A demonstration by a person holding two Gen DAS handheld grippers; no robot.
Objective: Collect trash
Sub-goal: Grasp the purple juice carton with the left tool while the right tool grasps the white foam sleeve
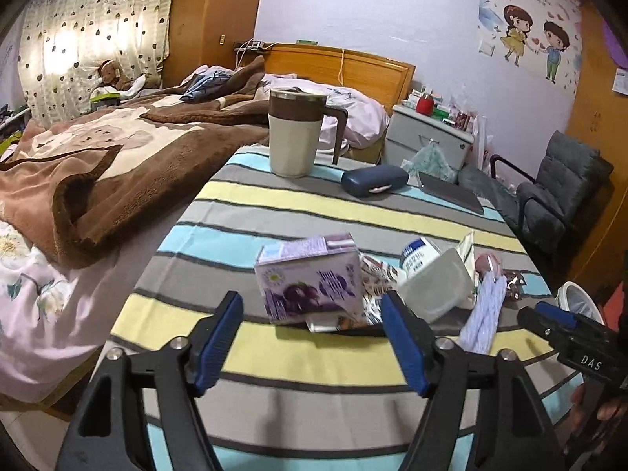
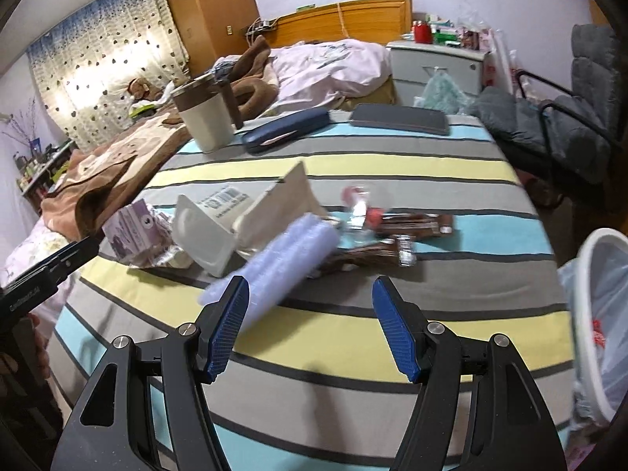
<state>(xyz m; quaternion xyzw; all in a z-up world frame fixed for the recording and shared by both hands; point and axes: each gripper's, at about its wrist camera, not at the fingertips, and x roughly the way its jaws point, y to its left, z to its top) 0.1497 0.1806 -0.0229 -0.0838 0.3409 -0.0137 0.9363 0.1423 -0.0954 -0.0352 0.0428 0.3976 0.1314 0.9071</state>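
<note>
Two grippers tilt down over the striped table [image 1: 322, 353]. Left gripper [image 1: 312, 314] stands spread and empty just before the purple carton [image 1: 310, 278], which leans among crumpled wrappers [image 2: 392, 235]. Right gripper [image 2: 310, 298] gapes empty, its left pad beside a lavender plastic roll [image 2: 290, 259]. Right of the table stands a bag-lined white bin [image 2: 600, 314].

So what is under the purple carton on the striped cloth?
The purple carton rests tilted on crumpled wrappers, with a small packet edge poking out below. Anything further underneath is covered.
</note>
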